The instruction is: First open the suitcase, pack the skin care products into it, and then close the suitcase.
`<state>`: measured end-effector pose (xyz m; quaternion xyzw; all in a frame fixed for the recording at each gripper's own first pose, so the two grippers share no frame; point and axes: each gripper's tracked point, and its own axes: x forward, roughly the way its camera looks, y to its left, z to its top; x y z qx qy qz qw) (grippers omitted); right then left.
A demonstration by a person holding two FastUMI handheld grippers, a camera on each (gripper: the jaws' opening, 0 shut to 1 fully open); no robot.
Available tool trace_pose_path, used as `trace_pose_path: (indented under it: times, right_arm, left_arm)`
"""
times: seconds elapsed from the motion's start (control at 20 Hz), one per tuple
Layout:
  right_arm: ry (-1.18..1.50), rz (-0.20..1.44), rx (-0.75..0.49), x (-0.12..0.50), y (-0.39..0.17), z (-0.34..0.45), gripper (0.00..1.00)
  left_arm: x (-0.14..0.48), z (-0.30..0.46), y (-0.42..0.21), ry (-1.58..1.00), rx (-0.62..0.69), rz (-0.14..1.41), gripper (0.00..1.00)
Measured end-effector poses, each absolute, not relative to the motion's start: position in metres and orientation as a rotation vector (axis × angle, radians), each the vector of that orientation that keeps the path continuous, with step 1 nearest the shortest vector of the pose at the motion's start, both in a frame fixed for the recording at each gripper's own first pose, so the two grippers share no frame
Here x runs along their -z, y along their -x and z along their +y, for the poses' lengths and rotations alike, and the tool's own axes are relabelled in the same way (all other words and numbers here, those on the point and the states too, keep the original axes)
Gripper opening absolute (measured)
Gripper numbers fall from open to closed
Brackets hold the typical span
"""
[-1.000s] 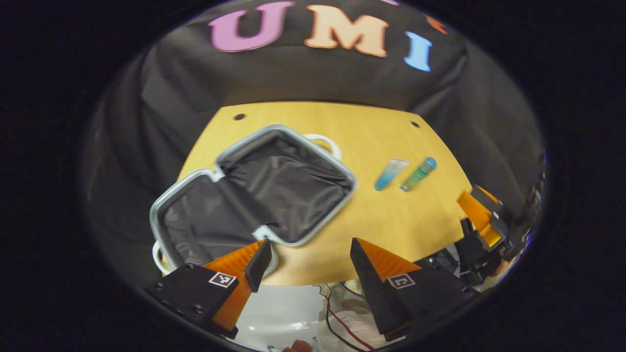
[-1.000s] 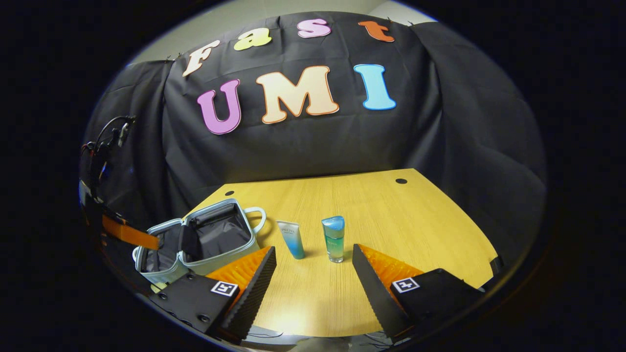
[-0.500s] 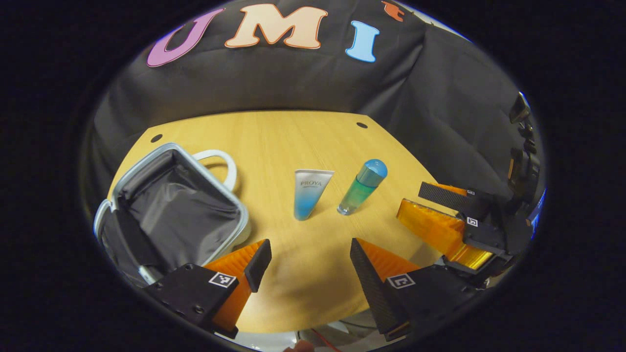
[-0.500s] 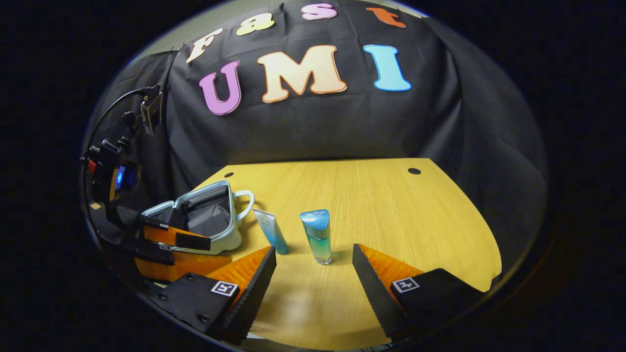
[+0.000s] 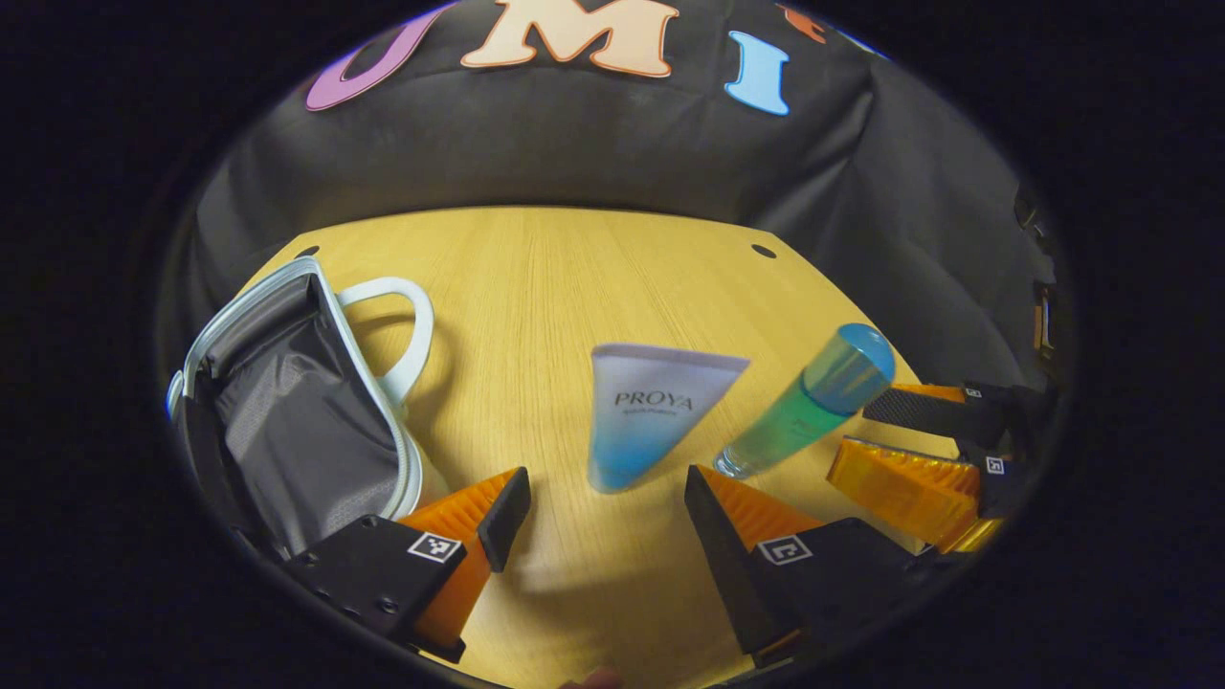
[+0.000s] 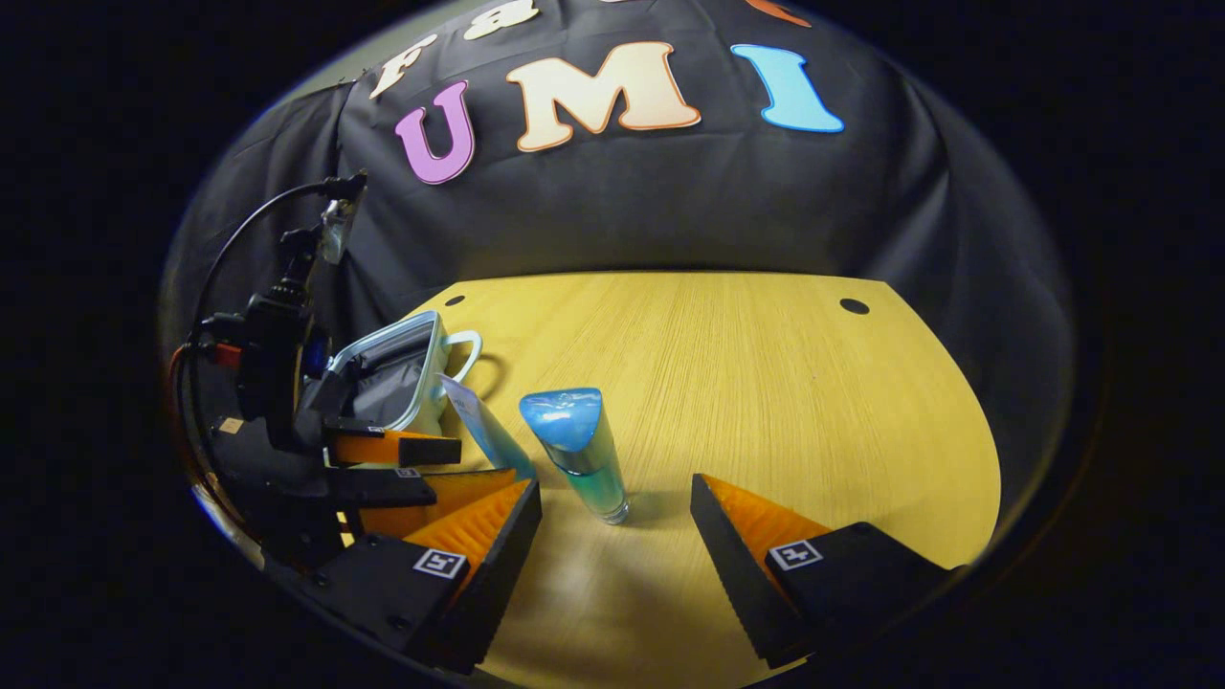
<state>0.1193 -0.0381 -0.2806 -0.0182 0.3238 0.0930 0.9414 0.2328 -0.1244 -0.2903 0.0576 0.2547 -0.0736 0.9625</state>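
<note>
While both grippers hover over the wooden table:
Left gripper: jaws wide apart, empty; white-and-blue tube stands just ahead.
Right gripper: jaws wide, empty; blue-capped green bottle just ahead.
Suitcase: open, left of the tube.

A: left gripper look? 
B: Orange ribbed wedge fingers, black textured pads on the inner faces, black mounts with square black-and-white markers, screws at 7 o'clock.
A: right gripper?
B: Same build. From its view, at 9 o'clock, the left unit's black body carries a looping black cable and red wiring.
</note>
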Motion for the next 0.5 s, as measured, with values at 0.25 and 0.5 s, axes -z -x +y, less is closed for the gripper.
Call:
trace_pose_path:
  times: [0.25,0.5]
  right_arm:
    - [0.055,0.695,-0.245,0.297,-0.127,-0.033,0.99]
    - [0.064,0.718,-0.287,0.308,-0.132,-0.033,0.94]
  left_arm:
    - [0.299,-0.126,-0.25,-0.123,0.115,0.501,0.88]
    - [0.305,-0.125,-0.262,-0.172,0.072,0.507,0.72]
